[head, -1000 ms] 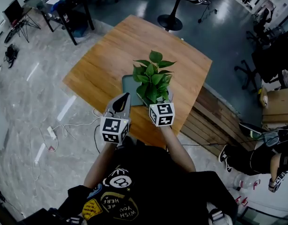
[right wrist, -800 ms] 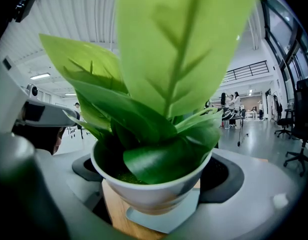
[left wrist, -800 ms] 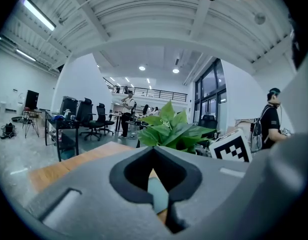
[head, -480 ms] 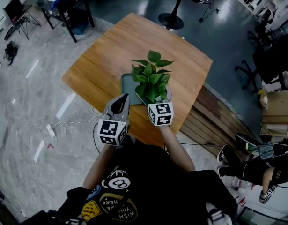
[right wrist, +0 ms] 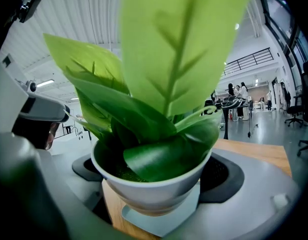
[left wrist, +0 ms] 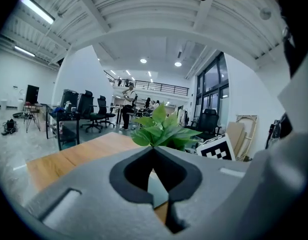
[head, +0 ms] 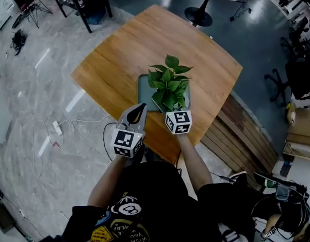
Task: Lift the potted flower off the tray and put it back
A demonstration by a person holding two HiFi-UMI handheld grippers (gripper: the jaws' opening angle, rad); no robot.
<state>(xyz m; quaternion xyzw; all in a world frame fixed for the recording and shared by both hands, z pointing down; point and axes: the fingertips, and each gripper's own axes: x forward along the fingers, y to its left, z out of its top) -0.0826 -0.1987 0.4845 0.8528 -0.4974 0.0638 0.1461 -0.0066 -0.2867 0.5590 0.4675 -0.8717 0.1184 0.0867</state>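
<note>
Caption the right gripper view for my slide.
Right gripper closed on the potted flower over the tray.

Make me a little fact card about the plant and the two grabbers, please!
Plant: potted flower, green leaves, white pot, over the tray
Tray: grey-green, on the wooden table
Right gripper: jaws closed on the pot's sides
Left gripper: jaws together, empty
Lifted or resting: cannot tell
</note>
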